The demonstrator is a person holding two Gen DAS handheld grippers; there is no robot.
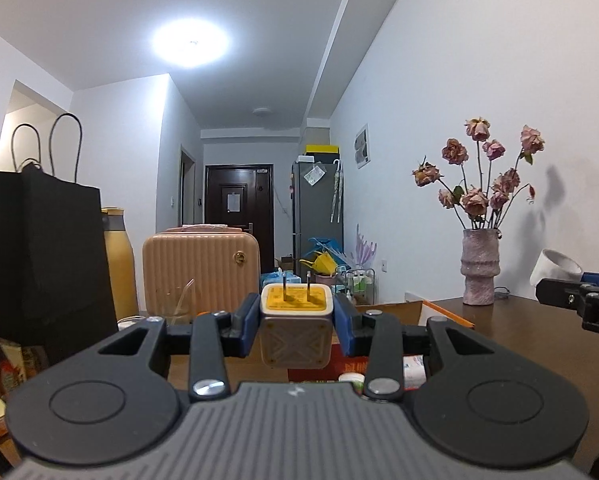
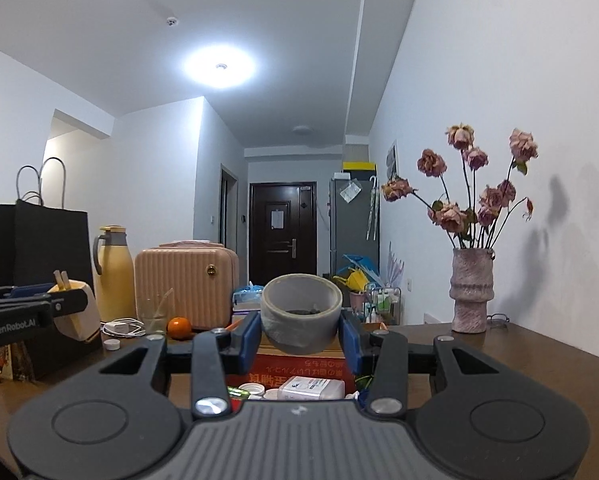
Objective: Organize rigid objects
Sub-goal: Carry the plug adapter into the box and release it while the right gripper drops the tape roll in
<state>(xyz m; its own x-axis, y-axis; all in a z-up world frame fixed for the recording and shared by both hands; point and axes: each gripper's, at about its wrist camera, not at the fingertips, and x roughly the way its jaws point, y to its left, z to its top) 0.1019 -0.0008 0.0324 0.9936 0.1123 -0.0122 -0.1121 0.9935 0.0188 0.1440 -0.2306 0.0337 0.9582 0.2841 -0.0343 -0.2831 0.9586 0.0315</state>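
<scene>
My left gripper is shut on a white and yellow plug adapter, prongs pointing up, held above an open cardboard box. My right gripper is shut on a grey roll of tape, held above the same red-lined box, which holds a white packet and bottle caps. In the right wrist view the left gripper with the adapter shows at the left. In the left wrist view the right gripper and its tape roll show at the right edge.
On the dark wooden table stand a vase of dried roses, a black paper bag, a yellow thermos, a pink case, a glass, an orange and a white charger cable.
</scene>
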